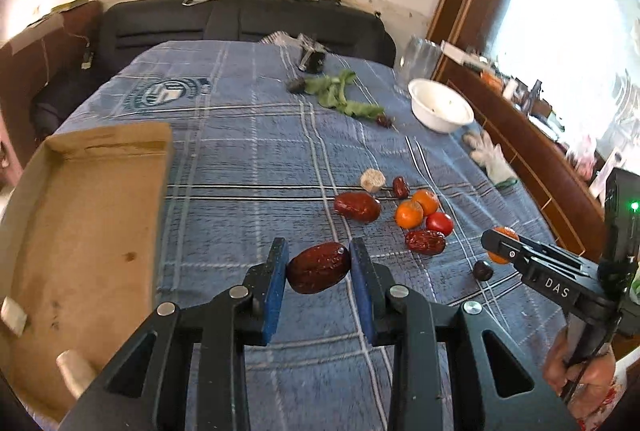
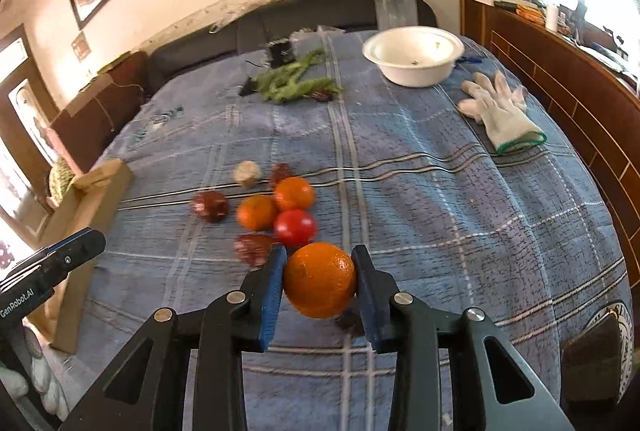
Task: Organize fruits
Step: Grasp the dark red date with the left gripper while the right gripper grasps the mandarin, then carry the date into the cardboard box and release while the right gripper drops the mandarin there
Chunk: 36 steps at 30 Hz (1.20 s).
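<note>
My left gripper (image 1: 319, 263) is shut on a dark red jujube (image 1: 318, 268), lifted a little above the blue plaid cloth (image 1: 248, 159). My right gripper (image 2: 320, 273) is shut on an orange (image 2: 320, 279), also off the cloth; the left wrist view shows the same orange (image 1: 502, 245) at the right, partly behind a finger. On the cloth lie two small oranges (image 2: 276, 205), a red tomato (image 2: 295, 227), more jujubes (image 1: 357, 206) and a pale round piece (image 1: 373, 180). A white bowl (image 2: 414, 61) stands at the far right. A cardboard tray (image 1: 86, 223) lies at the left.
Green leaves (image 2: 296, 81) and a small dark object (image 2: 280, 51) lie at the back of the cloth. A white glove (image 2: 500, 111) rests near the right edge beside a wooden ledge (image 2: 560, 91). A clear jar (image 1: 418, 61) stands behind the bowl. A dark sofa (image 1: 240, 21) runs along the far side.
</note>
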Each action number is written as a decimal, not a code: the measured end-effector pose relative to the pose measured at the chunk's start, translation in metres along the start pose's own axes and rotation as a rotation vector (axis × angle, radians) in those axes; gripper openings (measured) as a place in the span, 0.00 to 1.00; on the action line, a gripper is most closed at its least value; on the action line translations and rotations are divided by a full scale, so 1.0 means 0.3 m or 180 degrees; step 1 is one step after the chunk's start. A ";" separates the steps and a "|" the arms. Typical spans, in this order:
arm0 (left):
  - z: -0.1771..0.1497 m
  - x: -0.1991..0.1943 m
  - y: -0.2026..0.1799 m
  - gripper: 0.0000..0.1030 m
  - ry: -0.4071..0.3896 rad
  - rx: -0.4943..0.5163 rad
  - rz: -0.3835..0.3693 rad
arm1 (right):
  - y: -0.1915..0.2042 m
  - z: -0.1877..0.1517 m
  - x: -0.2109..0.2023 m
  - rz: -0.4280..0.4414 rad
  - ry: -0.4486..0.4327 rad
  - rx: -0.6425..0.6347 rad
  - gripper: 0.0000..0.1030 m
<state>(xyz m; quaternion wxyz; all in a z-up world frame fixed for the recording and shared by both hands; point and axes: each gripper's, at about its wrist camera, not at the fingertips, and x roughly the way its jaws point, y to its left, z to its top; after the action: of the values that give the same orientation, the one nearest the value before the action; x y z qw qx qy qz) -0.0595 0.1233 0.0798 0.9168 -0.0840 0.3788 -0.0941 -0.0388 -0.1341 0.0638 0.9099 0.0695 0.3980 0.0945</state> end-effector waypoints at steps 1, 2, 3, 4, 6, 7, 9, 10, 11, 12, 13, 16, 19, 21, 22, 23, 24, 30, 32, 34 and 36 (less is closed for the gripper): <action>-0.002 -0.027 0.019 0.29 -0.0026 -0.0052 -0.0001 | 0.023 0.001 -0.016 0.0040 -0.0017 -0.0028 0.35; -0.004 -0.056 0.042 0.29 -0.0059 -0.0107 0.0001 | 0.044 0.003 -0.031 0.0080 -0.0033 -0.0056 0.35; -0.003 -0.079 0.061 0.29 -0.0085 -0.0147 0.0004 | 0.065 0.006 -0.043 0.0119 -0.0048 -0.0083 0.35; -0.004 -0.109 0.087 0.29 -0.0121 -0.0200 0.0025 | 0.094 0.010 -0.057 0.0174 -0.0065 -0.0123 0.36; -0.006 -0.159 0.139 0.29 -0.0196 -0.0281 0.0107 | 0.149 0.016 -0.079 0.0274 -0.0088 -0.0196 0.36; -0.006 -0.186 0.172 0.29 -0.0244 -0.0324 0.0164 | 0.184 0.021 -0.088 0.0343 -0.0095 -0.0244 0.36; -0.005 -0.227 0.240 0.29 -0.0304 -0.0407 0.0295 | 0.266 0.032 -0.095 0.0499 -0.0084 -0.0352 0.36; -0.005 -0.244 0.281 0.29 -0.0323 -0.0455 0.0368 | 0.301 0.037 -0.093 0.0562 -0.0069 -0.0396 0.36; -0.003 -0.258 0.322 0.29 -0.0335 -0.0500 0.0437 | 0.337 0.040 -0.090 0.0632 -0.0047 -0.0433 0.36; 0.000 -0.271 0.360 0.29 -0.0338 -0.0539 0.0508 | 0.375 0.045 -0.082 0.0715 -0.0014 -0.0466 0.36; 0.003 -0.285 0.405 0.29 -0.0335 -0.0576 0.0591 | 0.422 0.051 -0.071 0.0819 0.0032 -0.0502 0.36; 0.016 -0.293 0.522 0.29 -0.0272 -0.0658 0.0811 | 0.543 0.062 -0.036 0.1060 0.0163 -0.0593 0.36; 0.023 -0.262 0.625 0.29 -0.0113 -0.0793 0.0941 | 0.683 0.060 0.020 0.1219 0.0281 -0.0735 0.36; 0.024 -0.223 0.689 0.29 0.0032 -0.0880 0.1017 | 0.764 0.050 0.060 0.1250 0.0342 -0.0848 0.36; 0.018 -0.206 0.709 0.29 0.0084 -0.0901 0.1057 | 0.814 0.039 0.089 0.1259 0.0400 -0.0908 0.36; 0.015 -0.191 0.729 0.29 0.0133 -0.0915 0.1087 | 0.853 0.028 0.115 0.1277 0.0462 -0.0954 0.36; 0.010 -0.178 0.748 0.29 0.0183 -0.0928 0.1107 | 0.894 0.014 0.145 0.1299 0.0528 -0.1002 0.36; -0.019 -0.112 0.803 0.30 0.0381 -0.0951 0.1195 | 1.055 -0.065 0.284 0.1231 0.0786 -0.1273 0.37; -0.032 -0.098 0.816 0.30 0.0425 -0.0984 0.1195 | 1.073 -0.089 0.320 0.1218 0.0862 -0.1326 0.37; -0.040 -0.091 0.826 0.30 0.0447 -0.1018 0.1168 | 1.094 -0.110 0.341 0.1198 0.0900 -0.1380 0.37; -0.048 -0.089 0.824 0.29 0.0448 -0.1035 0.1144 | 1.111 -0.121 0.357 0.1172 0.0910 -0.1424 0.37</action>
<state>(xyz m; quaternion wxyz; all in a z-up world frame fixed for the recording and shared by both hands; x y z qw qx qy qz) -0.0613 0.3678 0.0321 0.8646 -0.1550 0.4607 0.1271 -0.0334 0.2162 0.0304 0.8051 -0.0753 0.4719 0.3515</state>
